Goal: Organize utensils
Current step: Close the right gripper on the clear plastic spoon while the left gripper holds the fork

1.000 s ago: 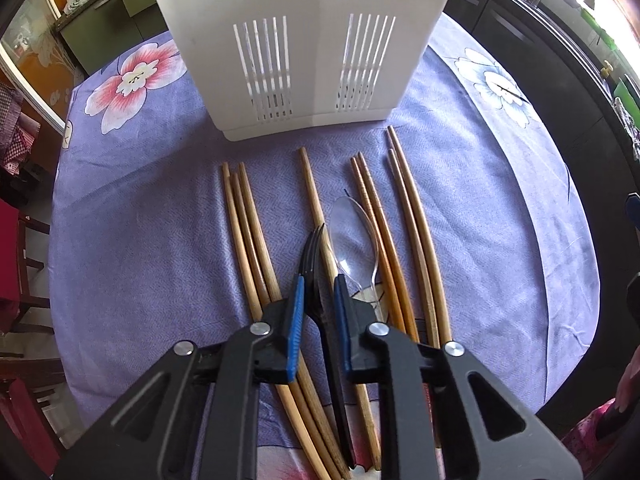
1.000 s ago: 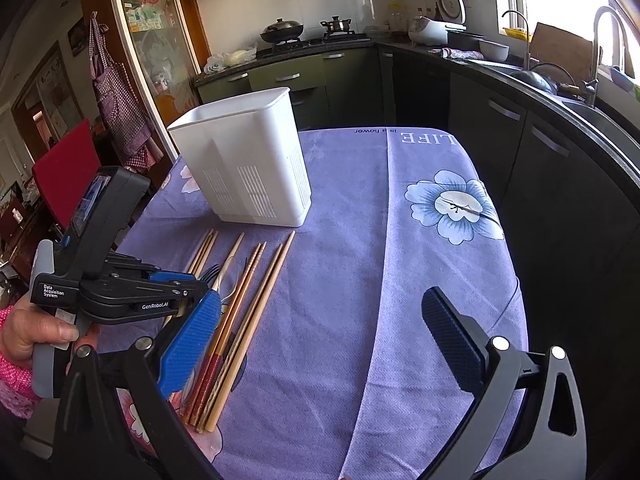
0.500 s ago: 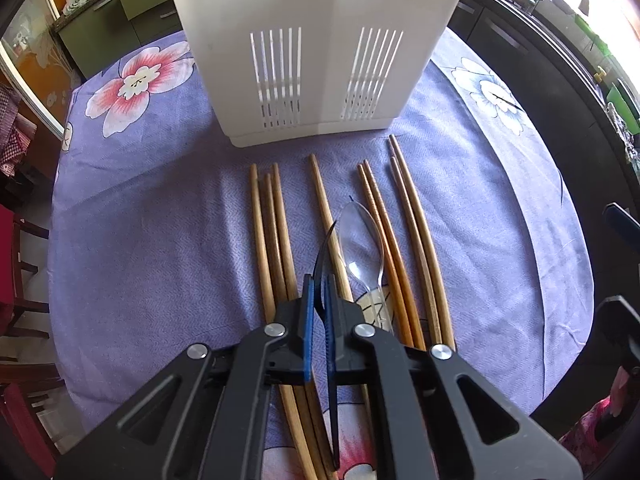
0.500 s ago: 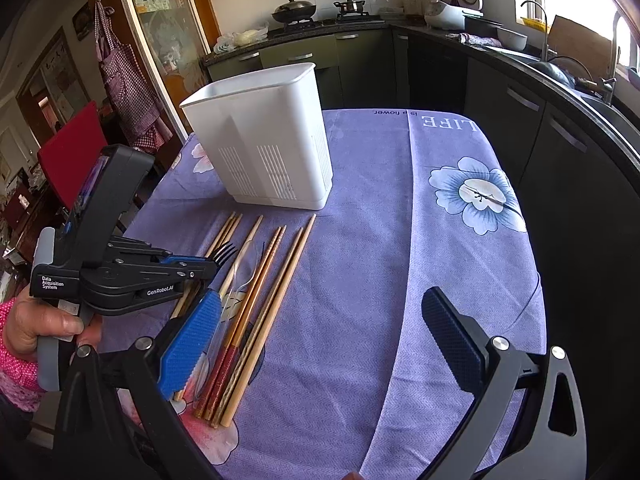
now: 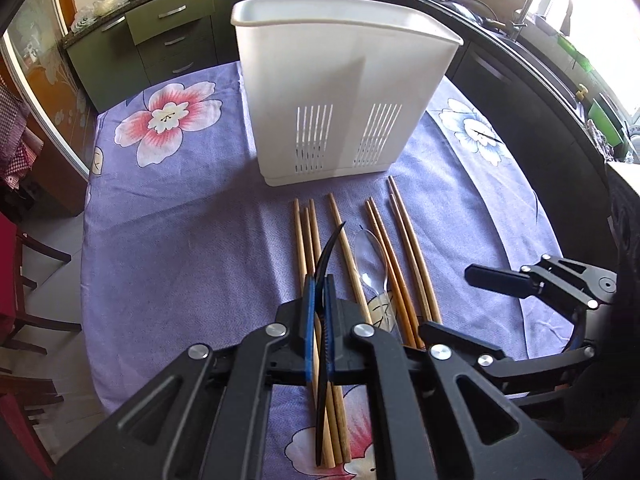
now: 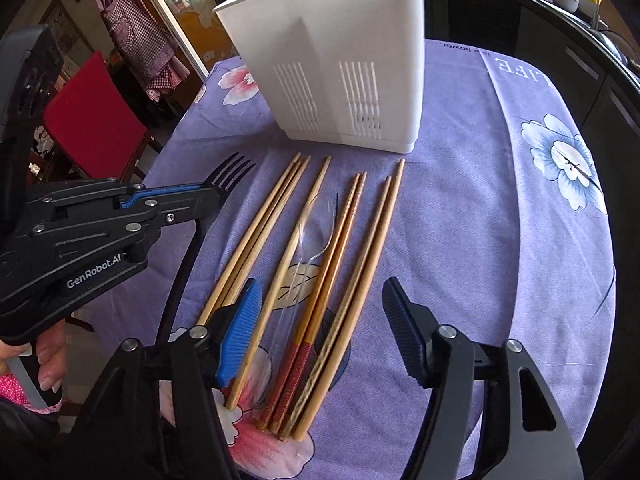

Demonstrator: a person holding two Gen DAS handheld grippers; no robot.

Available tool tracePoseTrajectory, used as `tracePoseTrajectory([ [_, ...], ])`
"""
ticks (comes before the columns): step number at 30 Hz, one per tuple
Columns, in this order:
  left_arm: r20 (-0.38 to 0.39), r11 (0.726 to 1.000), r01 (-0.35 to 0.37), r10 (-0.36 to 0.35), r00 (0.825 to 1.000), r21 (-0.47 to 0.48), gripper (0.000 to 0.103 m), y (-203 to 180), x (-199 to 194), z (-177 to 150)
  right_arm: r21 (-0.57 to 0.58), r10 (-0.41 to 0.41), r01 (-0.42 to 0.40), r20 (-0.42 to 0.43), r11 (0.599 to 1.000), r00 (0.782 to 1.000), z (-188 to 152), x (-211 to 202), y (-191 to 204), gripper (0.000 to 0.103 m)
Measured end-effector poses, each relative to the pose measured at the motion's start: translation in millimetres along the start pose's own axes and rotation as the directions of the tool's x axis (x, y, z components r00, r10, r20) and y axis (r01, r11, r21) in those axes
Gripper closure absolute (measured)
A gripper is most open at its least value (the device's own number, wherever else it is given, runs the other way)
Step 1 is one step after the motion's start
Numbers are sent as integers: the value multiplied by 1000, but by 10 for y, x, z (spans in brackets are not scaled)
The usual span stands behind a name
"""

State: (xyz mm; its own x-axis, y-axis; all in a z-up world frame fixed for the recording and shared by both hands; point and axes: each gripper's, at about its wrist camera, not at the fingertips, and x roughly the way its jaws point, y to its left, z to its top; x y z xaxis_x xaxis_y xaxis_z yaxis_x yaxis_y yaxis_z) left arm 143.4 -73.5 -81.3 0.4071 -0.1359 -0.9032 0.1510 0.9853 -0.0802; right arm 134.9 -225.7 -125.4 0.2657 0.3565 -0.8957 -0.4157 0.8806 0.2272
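My left gripper (image 5: 318, 292) is shut on a black plastic fork (image 5: 329, 248) and holds it lifted above the table; in the right wrist view the fork (image 6: 230, 170) juts from the left gripper (image 6: 208, 200), its handle hanging down. Several wooden chopsticks (image 5: 400, 248) and a clear plastic spoon (image 5: 370, 256) lie in a row on the purple floral tablecloth (image 5: 180, 248). A white slotted utensil holder (image 5: 340, 92) stands behind them. My right gripper (image 6: 320, 332) is open, low over the near ends of the chopsticks (image 6: 340, 260) and the spoon (image 6: 316, 232).
The holder (image 6: 340, 68) stands upright at the table's far middle. A red chair (image 6: 88, 124) stands left of the table. Dark kitchen counters and a sink (image 5: 540, 20) run along the back and right. The table edge drops off on the right.
My left gripper closed on the black fork and lifted it off the table. My right gripper moved forward and down over the near ends of the chopsticks, staying open.
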Motion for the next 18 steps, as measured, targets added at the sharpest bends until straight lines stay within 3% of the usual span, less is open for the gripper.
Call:
tracePoseTrajectory([
  [2,12,1000,2,-2,1000,-3,99,62,-44,-3,7,-18,18,-21,1000,1000,45,82,62,57],
  [4,26,1000,1,-1,1000,1,99,102,-87,-20,17,-39,40,-28,999,999,67,126,100,73],
  [7,34,1000,11,-11,999,3,99,149,-122,-28,23,-59,60,-43,998,997,96,191,156,82],
  [16,57,999,44,-45,997,22,99,170,-198,-45,32,-108,112,-106,993,988,175,486,250,82],
  [18,59,999,48,-49,997,25,99,170,-201,-47,31,-120,124,-112,992,986,196,530,266,88],
])
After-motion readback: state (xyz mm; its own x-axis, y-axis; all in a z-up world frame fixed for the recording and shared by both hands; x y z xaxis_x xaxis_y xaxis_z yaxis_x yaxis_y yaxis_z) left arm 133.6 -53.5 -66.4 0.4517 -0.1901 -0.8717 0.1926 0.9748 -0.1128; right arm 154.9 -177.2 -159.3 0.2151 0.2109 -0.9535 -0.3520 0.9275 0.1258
